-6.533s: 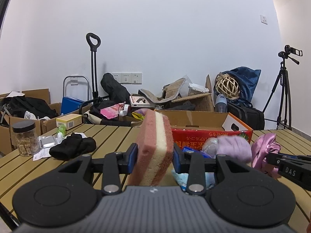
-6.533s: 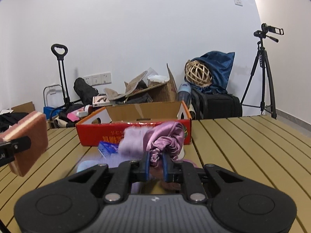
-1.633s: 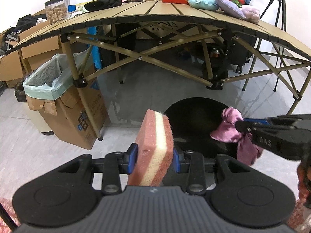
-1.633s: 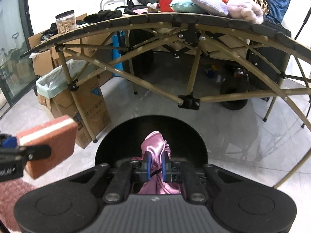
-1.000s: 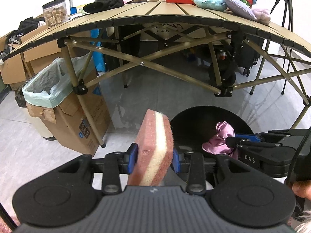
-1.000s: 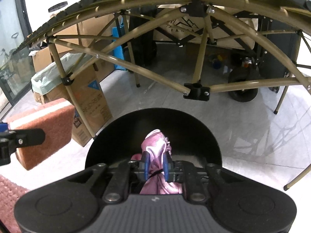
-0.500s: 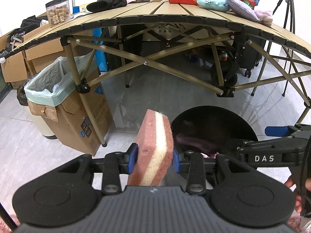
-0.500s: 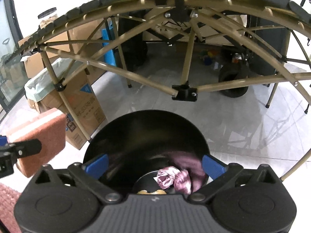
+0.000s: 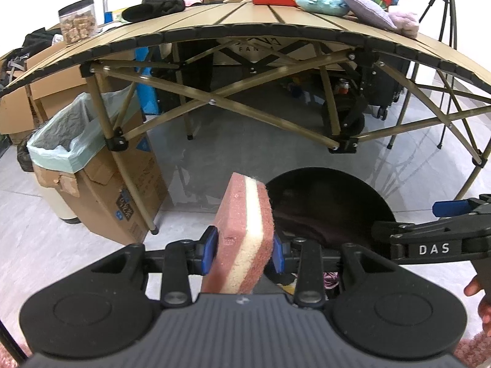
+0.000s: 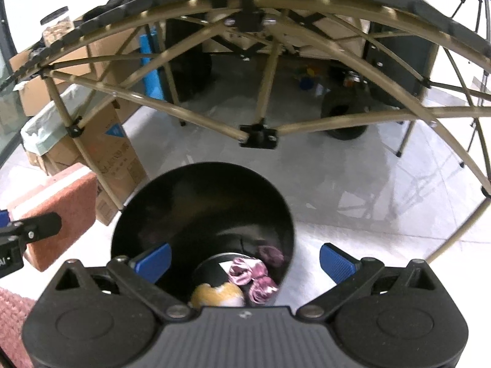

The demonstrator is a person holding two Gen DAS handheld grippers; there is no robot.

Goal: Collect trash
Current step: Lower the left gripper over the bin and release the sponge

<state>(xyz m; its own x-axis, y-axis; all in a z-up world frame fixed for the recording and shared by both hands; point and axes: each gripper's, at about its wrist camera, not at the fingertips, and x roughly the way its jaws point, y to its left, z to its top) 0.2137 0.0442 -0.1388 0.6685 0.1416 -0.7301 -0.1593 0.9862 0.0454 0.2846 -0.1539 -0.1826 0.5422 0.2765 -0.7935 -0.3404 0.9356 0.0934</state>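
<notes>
At the far left a cardboard box lined with a pale green plastic bag (image 9: 66,144) stands on the grey tiled floor (image 10: 353,184), beside a leg of the tan slatted folding counter (image 9: 245,27). Nearer, the left hand-held gripper (image 9: 244,250) is clamped on a pink and cream layered sponge block (image 9: 244,239), which stands on edge between the blue pads, clear of the floor. Just right of the sponge is the round black trash bin (image 10: 202,214), open at the top. Inside it, low against the wall, lies a crumpled pink satin cloth (image 10: 256,276), touching a yellow and white soft item (image 10: 218,296). The right hand-held gripper (image 10: 244,259) hangs over the bin's mouth with its blue pads (image 10: 336,260) spread wide apart and nothing between them. At the right edge of the left wrist view, fingertips (image 9: 474,285) of the person's hand show.
</notes>
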